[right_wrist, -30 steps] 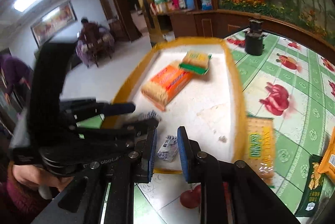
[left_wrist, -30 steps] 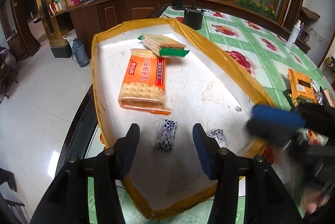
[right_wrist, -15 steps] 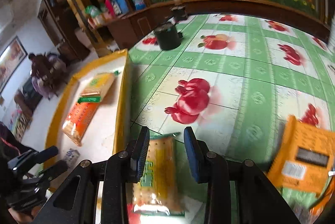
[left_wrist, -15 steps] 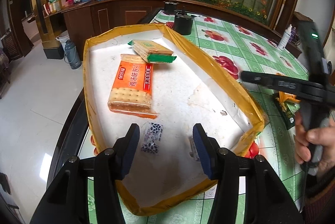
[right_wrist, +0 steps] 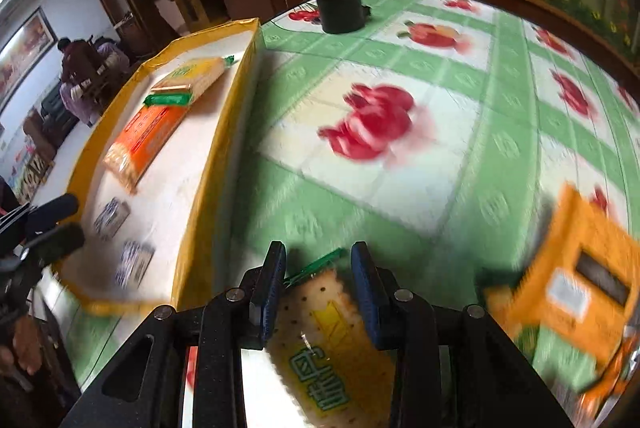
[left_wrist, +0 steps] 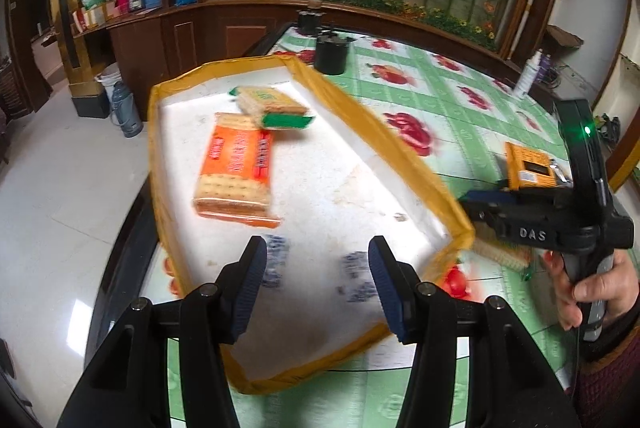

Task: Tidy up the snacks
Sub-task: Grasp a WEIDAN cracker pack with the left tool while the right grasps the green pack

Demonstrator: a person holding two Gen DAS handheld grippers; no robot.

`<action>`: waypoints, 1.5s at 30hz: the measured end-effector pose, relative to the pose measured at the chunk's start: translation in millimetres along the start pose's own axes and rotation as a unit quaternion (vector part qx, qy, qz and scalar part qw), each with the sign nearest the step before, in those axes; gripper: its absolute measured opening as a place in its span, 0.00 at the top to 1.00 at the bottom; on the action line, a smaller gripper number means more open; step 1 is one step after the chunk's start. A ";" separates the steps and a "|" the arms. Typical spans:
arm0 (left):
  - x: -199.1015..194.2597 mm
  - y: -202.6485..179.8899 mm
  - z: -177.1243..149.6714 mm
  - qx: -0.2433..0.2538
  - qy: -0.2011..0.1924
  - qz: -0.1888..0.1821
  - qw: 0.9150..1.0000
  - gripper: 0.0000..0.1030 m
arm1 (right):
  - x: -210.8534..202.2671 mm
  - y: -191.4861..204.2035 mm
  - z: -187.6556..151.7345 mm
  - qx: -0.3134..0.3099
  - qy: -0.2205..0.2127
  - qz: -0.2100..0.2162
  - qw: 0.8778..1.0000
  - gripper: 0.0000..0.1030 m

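My right gripper [right_wrist: 318,282] has just been opening and now straddles the green cracker pack [right_wrist: 320,340] lying on the table just right of the tray [left_wrist: 384,132], so I should centre before squeezing, left gripper [left_wrist: 316,284] open over the tray.

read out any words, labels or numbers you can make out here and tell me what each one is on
"DAS": white letters on the black body of the right gripper.
Green characters on the cracker pack under the right gripper: print visible, too blurred to read.
Orange cracker pack in the tray: print blurred, unreadable.
Orange box label: blurred, unreadable.
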State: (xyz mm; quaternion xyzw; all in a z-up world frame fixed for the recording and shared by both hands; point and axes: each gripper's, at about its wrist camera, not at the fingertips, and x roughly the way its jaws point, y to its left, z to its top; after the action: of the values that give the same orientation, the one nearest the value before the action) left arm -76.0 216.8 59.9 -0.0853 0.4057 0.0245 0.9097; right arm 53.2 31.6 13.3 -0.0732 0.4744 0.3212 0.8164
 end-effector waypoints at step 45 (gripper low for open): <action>58.2 -154.5 -36.3 0.095 0.097 -0.042 0.990 0.30 | -44.0 -73.1 -48.2 0.038 -0.020 -0.132 0.990 0.41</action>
State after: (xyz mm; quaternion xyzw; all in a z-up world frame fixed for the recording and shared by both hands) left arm -46.1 57.0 13.8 -0.0173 0.4886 -0.0609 0.8702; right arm 46.4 -66.1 10.0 -0.0979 0.4561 0.1943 0.8629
